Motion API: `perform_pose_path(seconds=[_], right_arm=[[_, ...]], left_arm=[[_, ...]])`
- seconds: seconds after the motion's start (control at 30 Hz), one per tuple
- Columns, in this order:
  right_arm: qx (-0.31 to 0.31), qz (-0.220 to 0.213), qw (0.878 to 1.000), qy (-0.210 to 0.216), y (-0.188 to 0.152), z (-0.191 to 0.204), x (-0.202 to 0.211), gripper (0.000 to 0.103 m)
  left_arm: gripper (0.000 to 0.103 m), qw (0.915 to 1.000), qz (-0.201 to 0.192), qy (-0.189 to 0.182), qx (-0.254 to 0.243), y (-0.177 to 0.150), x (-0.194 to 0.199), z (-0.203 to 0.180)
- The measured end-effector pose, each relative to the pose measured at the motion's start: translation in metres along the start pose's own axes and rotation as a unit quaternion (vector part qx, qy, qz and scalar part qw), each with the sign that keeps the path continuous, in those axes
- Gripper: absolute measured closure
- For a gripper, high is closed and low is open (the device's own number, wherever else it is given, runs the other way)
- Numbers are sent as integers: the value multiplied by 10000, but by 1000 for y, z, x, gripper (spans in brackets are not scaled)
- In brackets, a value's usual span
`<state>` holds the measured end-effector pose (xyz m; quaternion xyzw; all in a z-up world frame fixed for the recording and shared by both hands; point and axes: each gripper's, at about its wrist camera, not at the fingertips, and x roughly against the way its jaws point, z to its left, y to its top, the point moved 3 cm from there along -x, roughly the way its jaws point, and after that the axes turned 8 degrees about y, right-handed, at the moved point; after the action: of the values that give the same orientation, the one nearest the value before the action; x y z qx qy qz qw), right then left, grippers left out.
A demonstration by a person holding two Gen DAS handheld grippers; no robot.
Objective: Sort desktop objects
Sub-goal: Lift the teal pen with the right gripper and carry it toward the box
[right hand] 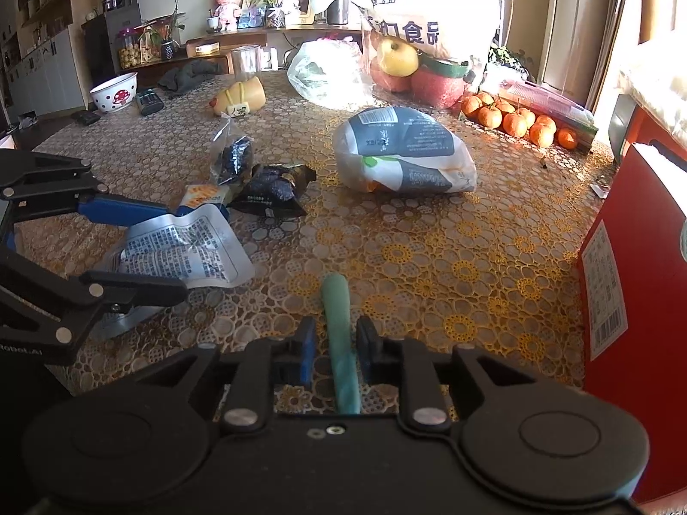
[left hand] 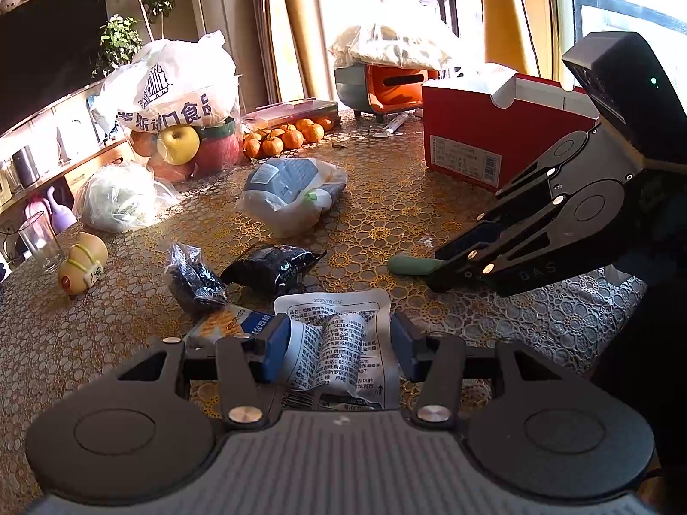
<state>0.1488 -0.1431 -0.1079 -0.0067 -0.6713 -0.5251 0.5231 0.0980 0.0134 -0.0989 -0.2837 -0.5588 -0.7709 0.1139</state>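
Left tool (left hand: 339, 354) pitched down toward the table (left hand: 386, 223), blue pads clamped on a crinkled silver foil pouch (left hand: 339, 343) covered in printed text; the pouch buckles into two ridges between the pads, its far end resting on the table. Just beyond it: a flat orange-and-blue packet (left hand: 223, 322), a clear bag of dark contents (left hand: 193, 274) and a glossy black snack bag (left hand: 270, 268), the three close together. Further back, a soft white-and-grey printed bag (left hand: 292, 193), lumpy. Table cover is a lace-pattern sheet, gold rings, slightly shiny. Right tool (right hand: 334, 345) also angled down, low over the table; jaws stand slightly apart with a green stick (right hand: 339, 334), matte, rounded tip, lying lengthwise between the pads, a thin gap visible on each side, so not gripped. Stick appears to lie on the table, tip pointing away from the tool. Red cardboard box (left hand: 468, 128) with barcode label at far right, rigid, lid open. Loose tangerines (left hand: 292, 137) along the back edge, beside a plastic bag of apples (left hand: 180, 128).
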Motion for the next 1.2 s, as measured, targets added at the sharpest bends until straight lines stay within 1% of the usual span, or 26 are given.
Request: perform_pose_path(seconds=[0.03, 0.13, 0.47, 0.9, 1.2], right_arm=[[8, -1, 10000, 5, 0, 0, 0, 90], [100, 1, 9999, -76, 1, 3, 0, 93], [60, -267, 9995, -128, 8, 5, 25, 93], [-241, -662, 9973, -225, 4, 0, 86, 93], [-360, -840, 9954, -274, 2, -5, 117, 93]], left_arm=[[53, 10000, 0, -2, 2, 0, 0, 0], [53, 10000, 9, 14, 11, 0, 0, 0], [54, 9999, -24, 64, 76, 15, 9, -7], [53, 9996, -166, 86, 196, 48, 37, -36], [53, 9994, -227, 157, 216, 64, 54, -53]])
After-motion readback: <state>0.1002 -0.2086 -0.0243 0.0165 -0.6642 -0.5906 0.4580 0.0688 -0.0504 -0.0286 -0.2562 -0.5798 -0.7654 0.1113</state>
